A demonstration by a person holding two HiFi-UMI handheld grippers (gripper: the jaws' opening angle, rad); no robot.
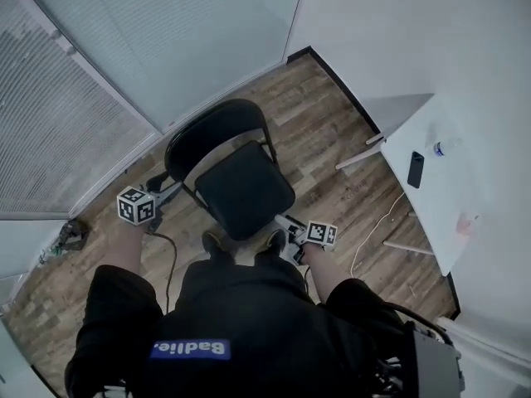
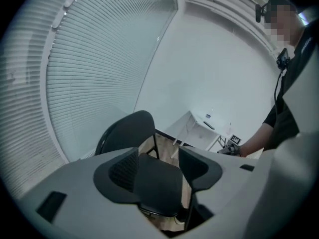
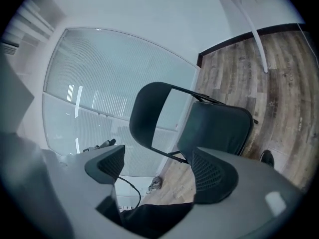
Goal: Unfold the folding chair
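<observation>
Chair (image 1: 245, 185) stands unfolded on the wood floor (image 1: 332, 139), with its seat level and its backrest toward the glass wall (image 1: 99, 98) with blinds. A narrow strip of floor separates the backrest from that wall. The person's shoes (image 1: 217, 240) sit just at the seat's front edge.

Left gripper (image 1: 155, 189) is near the chair's left side, level with the rear frame. Its own view shows the left gripper (image 2: 158, 166) with jaws spread and nothing between them.

Right gripper (image 1: 292, 226) is just beside the seat's front right corner. Its own view likewise shows the right gripper (image 3: 158, 166) with jaws parted and empty.

Right of the chair lies open floor, bounded by a white table (image 1: 440, 197) that carries a phone (image 1: 416, 169) and a bottle (image 1: 445, 147). A cable (image 1: 373, 230) crosses the floor between chair and table.
</observation>
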